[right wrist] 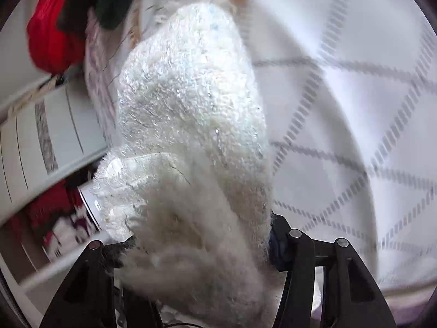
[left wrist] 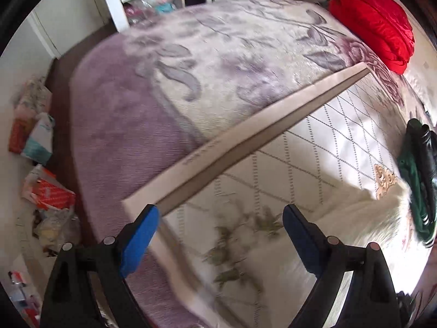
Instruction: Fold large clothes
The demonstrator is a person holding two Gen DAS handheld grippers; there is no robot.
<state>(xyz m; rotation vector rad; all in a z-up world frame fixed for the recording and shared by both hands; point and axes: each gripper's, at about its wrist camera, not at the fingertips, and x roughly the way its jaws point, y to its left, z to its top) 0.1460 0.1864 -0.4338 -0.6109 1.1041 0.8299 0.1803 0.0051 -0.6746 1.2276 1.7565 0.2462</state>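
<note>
Setting: bedroom; bed [left wrist: 114, 125] under a purple floral blanket, white cupboards at 12 o'clock, bags on the floor at 9 o'clock.

Work surface: pale quilted cover [left wrist: 314, 147] with a grey diamond grid, spread flat over the blanket. Probably laid there as a clean, level place for folding.

Task's thing: fluffy white garment [right wrist: 191, 114], lying on the quilted cover, long and bunched, not yet squared.

Left gripper [left wrist: 220, 239]: fingers wide apart, nothing between them. It hovers over the near edge of the cover, pointing steeply down. The garment's pile shows at 3 o'clock of its fingers, near but not touching.

Right gripper [right wrist: 202, 248]: the garment runs from between the fingers up to 12 o'clock and hides both tips. The cloth fills the gap and appears gripped, though the view is blurred; I judge it held by 1 end so the length can be drawn out.

Other cloth: red bundle [left wrist: 374, 24] at 1 o'clock by the bed's far corner; dark green item [left wrist: 415, 180] at 3 o'clock, well clear of the folding area.

Next need: left fingers must reach the free end.
</note>
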